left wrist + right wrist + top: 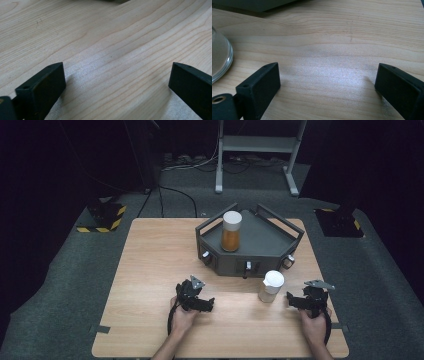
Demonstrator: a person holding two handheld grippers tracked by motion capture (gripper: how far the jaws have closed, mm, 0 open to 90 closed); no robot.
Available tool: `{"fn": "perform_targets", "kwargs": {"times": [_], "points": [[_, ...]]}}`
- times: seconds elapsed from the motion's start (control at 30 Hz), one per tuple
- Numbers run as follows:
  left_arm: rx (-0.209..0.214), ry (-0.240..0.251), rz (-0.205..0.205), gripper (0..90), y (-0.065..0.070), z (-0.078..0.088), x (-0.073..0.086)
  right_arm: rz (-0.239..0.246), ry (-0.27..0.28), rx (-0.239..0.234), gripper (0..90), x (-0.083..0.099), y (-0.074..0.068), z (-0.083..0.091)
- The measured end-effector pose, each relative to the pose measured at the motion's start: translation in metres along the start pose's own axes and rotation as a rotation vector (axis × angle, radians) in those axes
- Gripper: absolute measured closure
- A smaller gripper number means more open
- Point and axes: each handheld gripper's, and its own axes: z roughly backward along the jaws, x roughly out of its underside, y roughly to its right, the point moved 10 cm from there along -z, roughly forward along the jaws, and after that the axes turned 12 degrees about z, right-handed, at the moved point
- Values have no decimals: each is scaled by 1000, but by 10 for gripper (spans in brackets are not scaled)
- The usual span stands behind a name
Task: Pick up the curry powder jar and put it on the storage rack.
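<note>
Wooden table (pixel 150 270): small jar (pixel 270 286) upright beside right gripper (pixel 292 301).

This looks like a lab or recording studio rather than a home. A plain wooden counter (pixel 150 270) stands alone on grey carpet (pixel 60 285), ringed by black curtains. Cables (pixel 175 195) trail across the floor, 2 stand bases marked with yellow-and-black hazard tape (pixel 102 222) flank it, and a grey metal equipment frame (pixel 257 150) stands behind.
</note>
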Motion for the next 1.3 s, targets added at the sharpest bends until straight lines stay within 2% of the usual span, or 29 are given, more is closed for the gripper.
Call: {"fn": "perform_targets", "kwargs": {"times": [0.23, 1.3], "points": [[-6, 20, 1, 4, 2, -2, 3, 1, 0, 0, 56, 0, 0, 0], [1, 22, -1, 8, 1, -2, 3, 1, 0, 0, 55, 0, 0, 0]]}}
